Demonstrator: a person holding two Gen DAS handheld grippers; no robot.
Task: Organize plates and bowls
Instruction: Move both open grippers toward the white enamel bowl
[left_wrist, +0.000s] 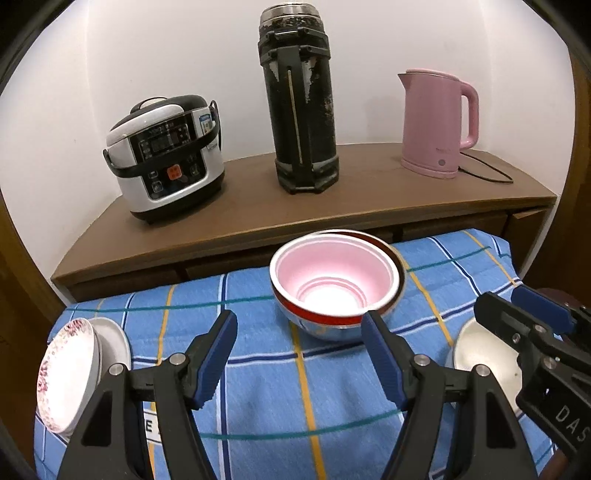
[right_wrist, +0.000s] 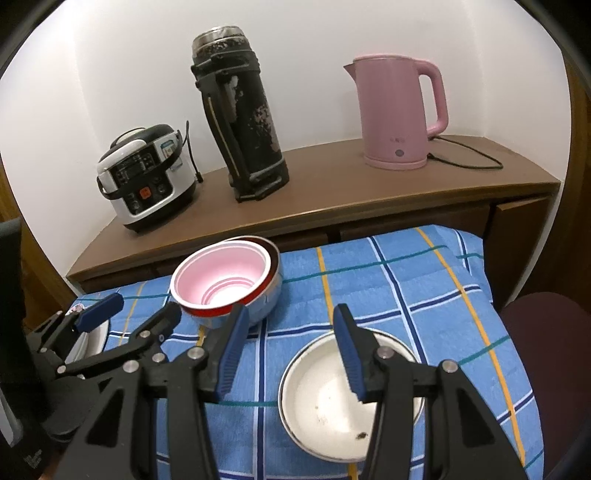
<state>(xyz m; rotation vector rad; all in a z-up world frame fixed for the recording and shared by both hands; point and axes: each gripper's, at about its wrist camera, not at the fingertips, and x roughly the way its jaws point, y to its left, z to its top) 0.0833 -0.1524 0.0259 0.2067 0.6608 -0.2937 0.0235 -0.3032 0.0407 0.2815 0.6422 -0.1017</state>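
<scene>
A pink bowl (left_wrist: 334, 275) sits nested in a red-rimmed metal bowl (left_wrist: 325, 326) at the back of the blue checked cloth (left_wrist: 266, 387); the stack also shows in the right wrist view (right_wrist: 221, 275). My left gripper (left_wrist: 299, 326) is open and empty, just in front of the stack. Floral plates (left_wrist: 70, 369) lean at the far left. A white enamel plate (right_wrist: 325, 398) lies flat on the right. My right gripper (right_wrist: 290, 319) is open and empty, just above that plate's near-left rim. The right gripper also shows in the left wrist view (left_wrist: 513, 302).
A wooden sideboard (left_wrist: 258, 218) behind the cloth holds a rice cooker (left_wrist: 166, 155), a tall black flask (left_wrist: 299, 99) and a pink kettle (left_wrist: 437, 123) with its cord. A dark red seat (right_wrist: 546, 325) stands at the right.
</scene>
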